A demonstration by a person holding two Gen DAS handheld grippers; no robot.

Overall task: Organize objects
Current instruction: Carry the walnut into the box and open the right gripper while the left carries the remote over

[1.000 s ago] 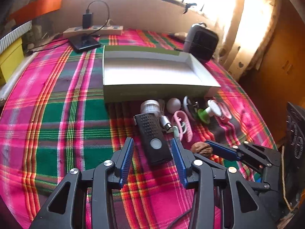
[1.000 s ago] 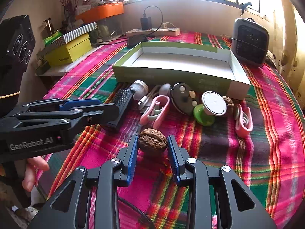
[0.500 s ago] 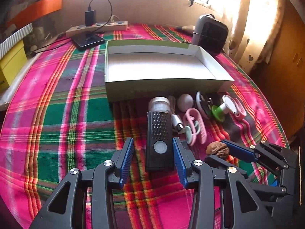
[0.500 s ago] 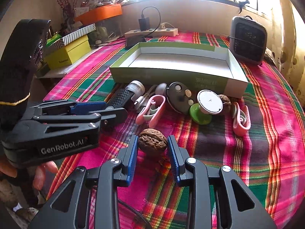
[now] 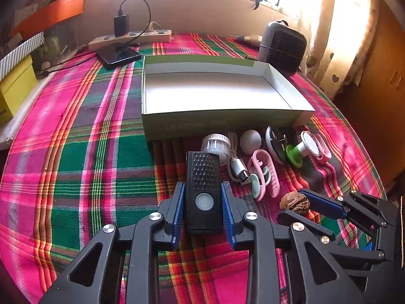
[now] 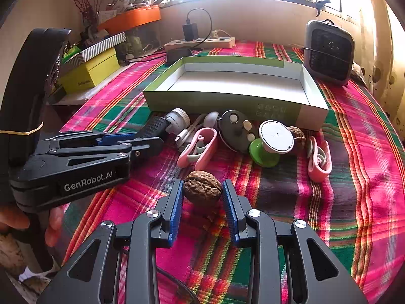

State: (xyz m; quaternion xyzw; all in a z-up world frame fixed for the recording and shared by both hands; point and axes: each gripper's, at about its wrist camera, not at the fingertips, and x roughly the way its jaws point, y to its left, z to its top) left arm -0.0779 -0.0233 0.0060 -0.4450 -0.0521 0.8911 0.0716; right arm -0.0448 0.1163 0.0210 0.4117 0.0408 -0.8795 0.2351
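Observation:
My left gripper [image 5: 203, 205] is shut on a black flashlight [image 5: 203, 174] that lies on the plaid cloth, its white head toward the box. My right gripper [image 6: 202, 204] is shut on a brown walnut [image 6: 202, 189], which also shows in the left wrist view [image 5: 295, 202]. An empty shallow green-and-white box [image 5: 215, 124] stands just behind the row of small objects. The row holds a pink clip [image 6: 200, 148], a black round disc [image 6: 236, 131], a green-and-white knob [image 6: 269, 144], a second walnut [image 6: 297, 135] and another pink clip [image 6: 319, 160].
A grey-black heater [image 6: 327, 52] stands at the back right. A power strip [image 5: 131, 39] with charger and a black device [image 5: 117, 55] lie behind the box. Yellow boxes [image 6: 91, 72] sit at the left edge. A white cable plug [image 5: 239, 171] lies beside the flashlight.
My left gripper moved forward around the flashlight and closed on it; the flashlight turned straight between the fingers. My right gripper stayed around the walnut and narrowed onto it.

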